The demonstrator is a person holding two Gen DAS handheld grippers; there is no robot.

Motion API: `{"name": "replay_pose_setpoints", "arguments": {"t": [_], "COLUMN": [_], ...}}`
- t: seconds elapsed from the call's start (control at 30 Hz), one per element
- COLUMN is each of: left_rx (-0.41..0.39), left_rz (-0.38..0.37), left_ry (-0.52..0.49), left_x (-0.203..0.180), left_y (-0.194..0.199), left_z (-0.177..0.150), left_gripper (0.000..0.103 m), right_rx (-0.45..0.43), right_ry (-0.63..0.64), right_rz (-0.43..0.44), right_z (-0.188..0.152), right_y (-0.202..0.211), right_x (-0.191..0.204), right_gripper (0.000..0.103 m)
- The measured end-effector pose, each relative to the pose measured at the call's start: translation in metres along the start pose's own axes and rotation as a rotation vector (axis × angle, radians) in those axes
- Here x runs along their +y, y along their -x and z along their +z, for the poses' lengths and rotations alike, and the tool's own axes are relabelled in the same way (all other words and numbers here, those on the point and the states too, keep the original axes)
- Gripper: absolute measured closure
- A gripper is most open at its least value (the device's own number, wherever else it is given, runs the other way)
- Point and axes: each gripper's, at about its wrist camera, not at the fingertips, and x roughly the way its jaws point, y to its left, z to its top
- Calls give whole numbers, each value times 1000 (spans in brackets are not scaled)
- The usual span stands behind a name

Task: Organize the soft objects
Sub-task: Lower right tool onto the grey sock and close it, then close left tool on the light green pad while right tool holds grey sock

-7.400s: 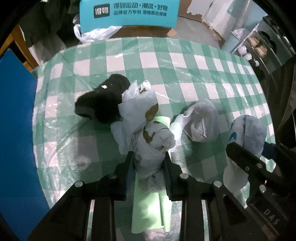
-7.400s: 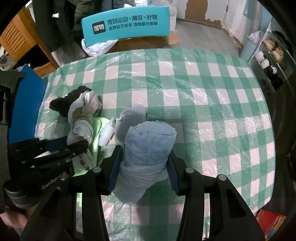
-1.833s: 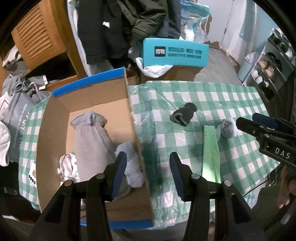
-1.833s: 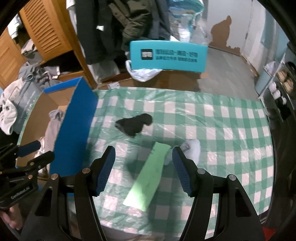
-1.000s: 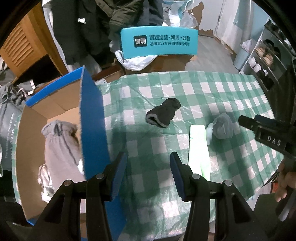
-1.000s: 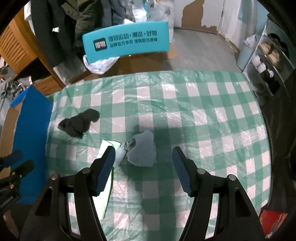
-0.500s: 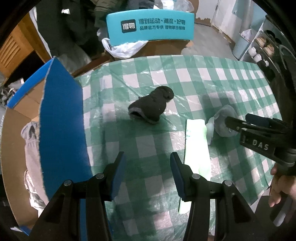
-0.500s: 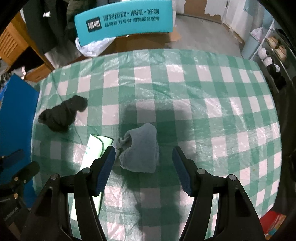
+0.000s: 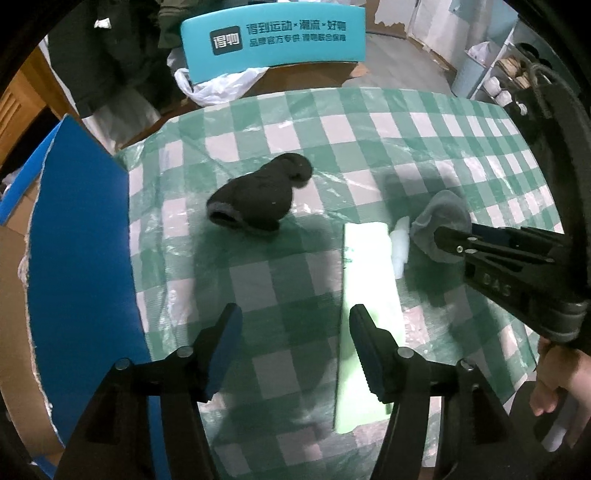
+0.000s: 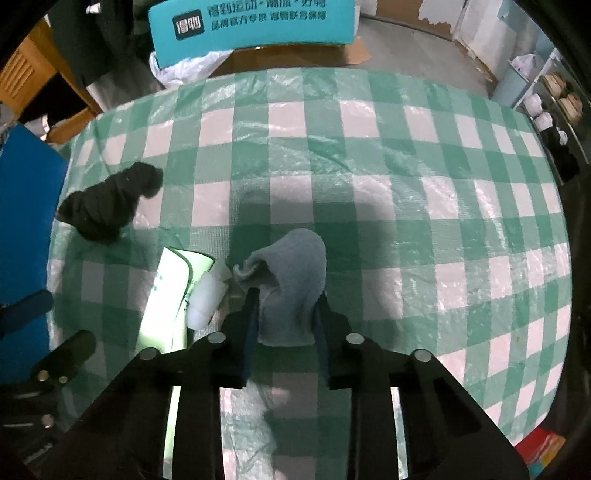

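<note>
A grey sock (image 10: 295, 266) lies on the green-checked tablecloth (image 10: 406, 166). My right gripper (image 10: 286, 310) points down over its near end, jaws closing, with the pads against both sides of the sock. In the left wrist view the same grey sock (image 9: 443, 214) shows at the tip of the right gripper (image 9: 454, 240). A black sock (image 9: 258, 199) lies further left, ahead of my left gripper (image 9: 293, 332). Its jaws are opening and hold nothing, above bare cloth. The black sock (image 10: 107, 206) also appears at the left of the right wrist view.
A pale green flat packet (image 9: 369, 288) and a small white roll (image 9: 400, 251) lie between the two socks. A blue-walled cardboard box (image 9: 81, 240) stands along the table's left edge. A teal sign (image 9: 273, 33) and white bag sit behind. A hand (image 9: 554, 376) holds the right gripper.
Both grippers have come down closer to the table. The right jaws have narrowed from wide apart onto the grey sock. The left jaws have spread a little wider.
</note>
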Motion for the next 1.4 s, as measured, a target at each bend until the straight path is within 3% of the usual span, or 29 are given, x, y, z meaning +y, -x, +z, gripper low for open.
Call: {"name": "replay_pose_setpoints", "arguments": {"t": [0.23,0.77,0.93,1.03,1.1,1.17,1.3,1.4], "left_rx": [61,151,120,85,84,86,79,68], "left_rz": [-40,-21,3,35,12,-1,-6,-1], "left_ry": [19,-2,-61,-87,-101,-107,-112,-111], "left_x": [-16,-44,-58,-64,-69,-70,-73,-72], "left_y": [-15,-47,-49,-48,-47,-46,-45,-39], "left_z": [0,-11,-18,-21,-22,-25,-28,-30], "left_gripper": [40,40,40,61,80,88,97,98], "right_rx": [-47,-55,-61,-63,-65,-68,-75,-81], "right_ry": [-22,-44,-42,-46,-48,-52,-49,-42], "right_rz": [19,46,53,55,56,57,56,56], "right_z": [-8,-18,-19,-19,-19,-19,-19,-20], "right_y": [23,30,33,35,36,37,40,42], "right_x": [-10,-24,-24,-25,-26,-27,-27,-26], "right_gripper": [80,80,80,80,80,80,80,80]}}
